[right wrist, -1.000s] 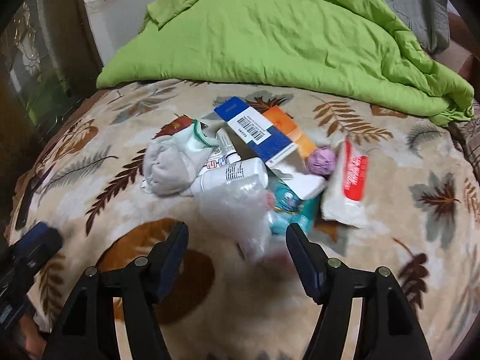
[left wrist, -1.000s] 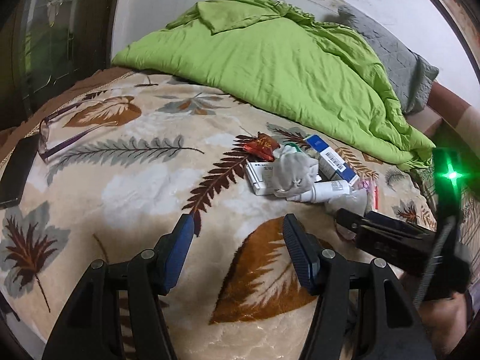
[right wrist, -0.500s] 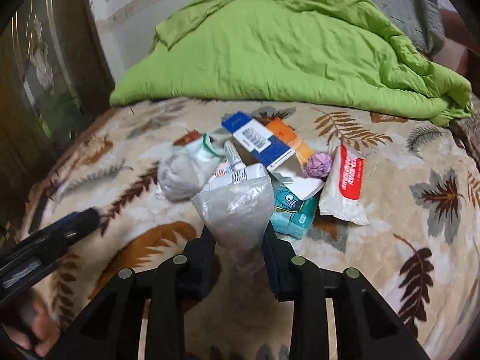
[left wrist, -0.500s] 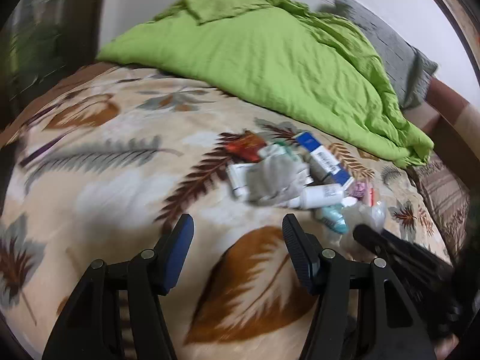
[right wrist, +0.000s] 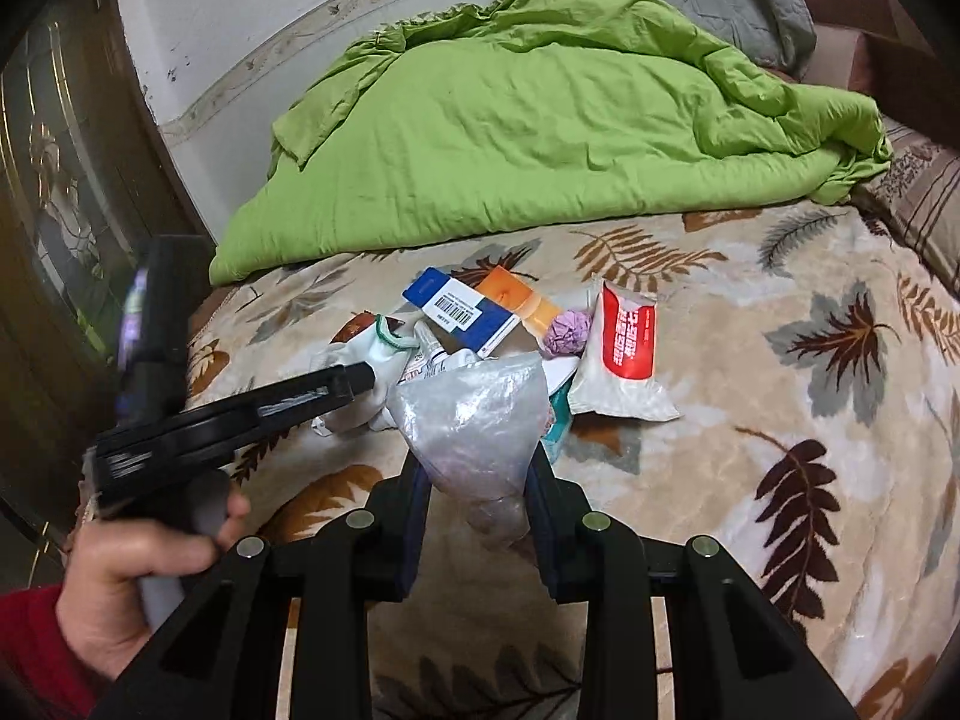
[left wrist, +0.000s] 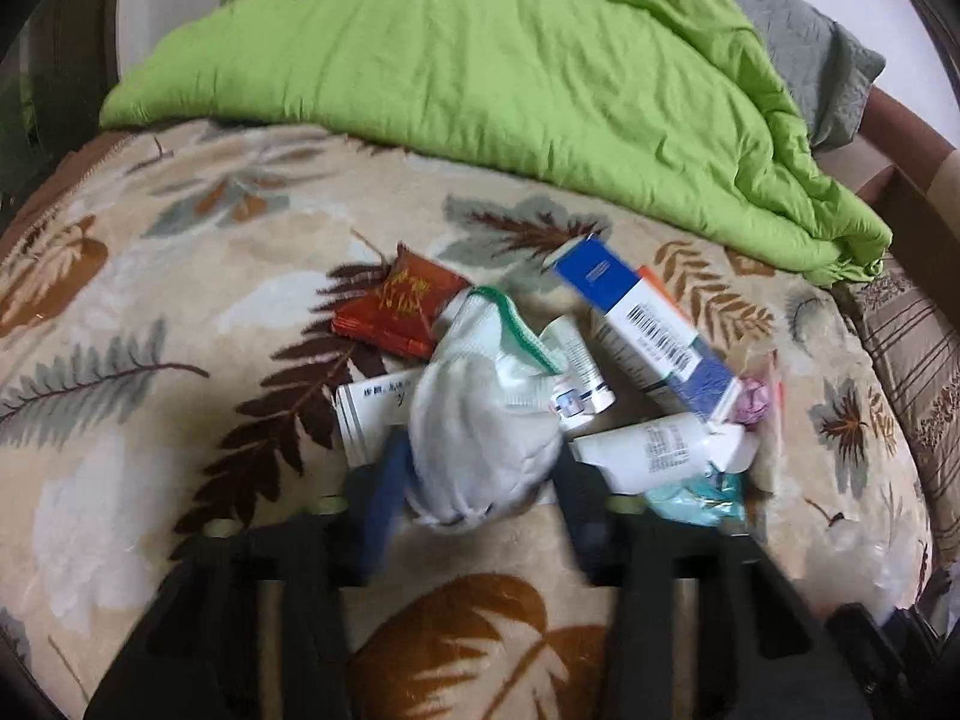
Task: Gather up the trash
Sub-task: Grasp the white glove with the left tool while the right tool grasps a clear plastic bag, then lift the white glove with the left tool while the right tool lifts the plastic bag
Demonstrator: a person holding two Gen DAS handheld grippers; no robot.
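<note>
A pile of trash lies on the leaf-patterned blanket (left wrist: 150,420): a crumpled white sock with a green cuff (left wrist: 480,426), a red packet (left wrist: 402,306), a blue-and-white box (left wrist: 648,330), tubes and a white bottle (left wrist: 648,450). My left gripper (left wrist: 474,480) is open, its fingers on either side of the sock. In the right wrist view my right gripper (right wrist: 477,480) is shut on a clear plastic bag (right wrist: 474,420) and holds it above the blanket. The left gripper (right wrist: 354,384) shows there reaching into the pile.
A green duvet (right wrist: 540,138) is heaped at the back of the bed, with a grey pillow (left wrist: 810,42) behind it. A white-and-red tissue pack (right wrist: 624,354), a purple wad (right wrist: 567,330) and an orange box (right wrist: 522,300) lie in the pile. A dark wooden cabinet (right wrist: 54,240) stands on the left.
My left gripper has moved forward to the pile, and its fingers now flank the sock. My right gripper closed on the clear plastic bag and lifted it back from the pile.
</note>
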